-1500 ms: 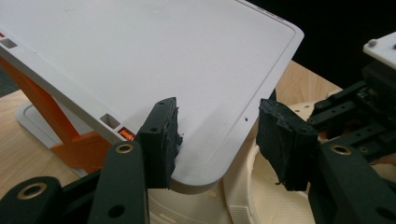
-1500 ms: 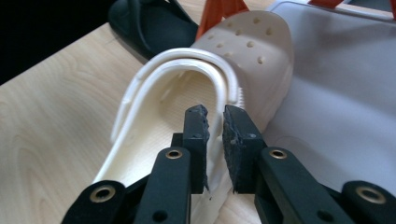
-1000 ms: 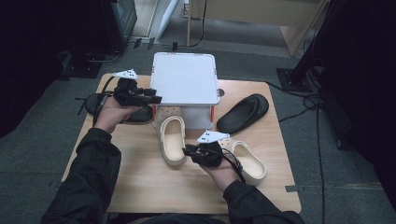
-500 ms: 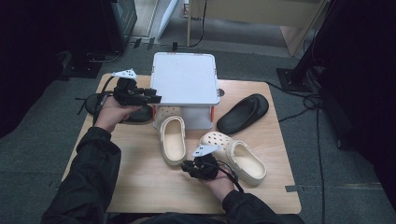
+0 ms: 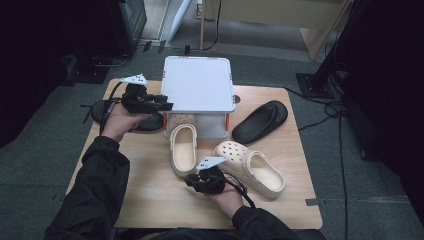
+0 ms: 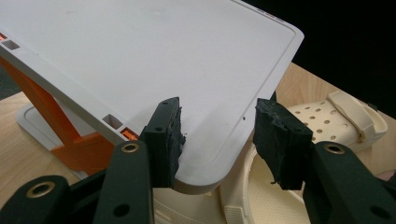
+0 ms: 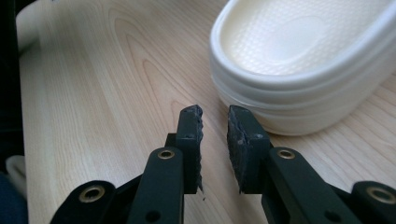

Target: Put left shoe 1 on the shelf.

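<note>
Left gripper [image 5: 159, 103] hovers at the white rack's [image 5: 198, 82] near corner, jaws apart with nothing pinched after closing a little, the shelf edge between them and one cream clog [image 6: 343, 116] just past the right jaw, likely lining up to steady the rack. Right gripper [image 7: 215, 122] sits low over the wooden table [image 5: 150, 195], jaws nearly together on nothing, the other cream clog's heel [image 7: 299, 60] just ahead and right, probably approaching for a heel grab.
</note>
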Demonstrator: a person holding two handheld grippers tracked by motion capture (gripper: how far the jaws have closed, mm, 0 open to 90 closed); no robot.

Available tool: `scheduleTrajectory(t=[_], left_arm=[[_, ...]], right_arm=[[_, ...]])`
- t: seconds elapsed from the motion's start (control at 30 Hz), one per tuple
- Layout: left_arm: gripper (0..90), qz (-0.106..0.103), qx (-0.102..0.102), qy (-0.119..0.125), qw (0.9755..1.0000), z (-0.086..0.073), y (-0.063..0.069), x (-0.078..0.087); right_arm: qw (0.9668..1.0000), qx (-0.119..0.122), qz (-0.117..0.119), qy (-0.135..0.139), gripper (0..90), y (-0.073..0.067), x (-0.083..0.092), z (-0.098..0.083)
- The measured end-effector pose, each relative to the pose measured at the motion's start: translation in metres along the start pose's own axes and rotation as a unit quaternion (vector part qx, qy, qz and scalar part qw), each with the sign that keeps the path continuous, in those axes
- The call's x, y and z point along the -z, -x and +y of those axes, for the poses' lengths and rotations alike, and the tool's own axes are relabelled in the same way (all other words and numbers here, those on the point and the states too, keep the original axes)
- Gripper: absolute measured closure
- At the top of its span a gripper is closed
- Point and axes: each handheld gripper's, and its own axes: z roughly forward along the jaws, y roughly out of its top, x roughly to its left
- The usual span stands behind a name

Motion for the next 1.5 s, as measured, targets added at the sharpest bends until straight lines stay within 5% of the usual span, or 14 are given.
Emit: scheduleTrajectory(t=[0.3, 0.57, 0.87, 1.5], left_arm=[[51.9, 0.001, 0.0, 0.0, 1.0, 0.0, 0.001, 0.0], [51.9, 0.003, -0.002, 0.0, 1.0, 0.0, 0.001, 0.0], [51.8, 0.005, -0.004, -0.001, 1.0, 0.0, 0.002, 0.0], [51.8, 0.008, -0.007, -0.001, 0.9999, 0.0, 0.002, -0.001]], right_arm=[[0.9997, 0.004, -0.009, 0.024, 76.4, 0.0, -0.006, 0.01], [0.998, -0.014, -0.029, 0.055, 75.1, 0.015, -0.015, 0.029], [0.9966, -0.014, -0.06, 0.055, 74.5, 0.03, -0.028, 0.044], [0.9944, -0.025, -0.072, 0.074, 67.9, 0.051, -0.05, 0.069]])
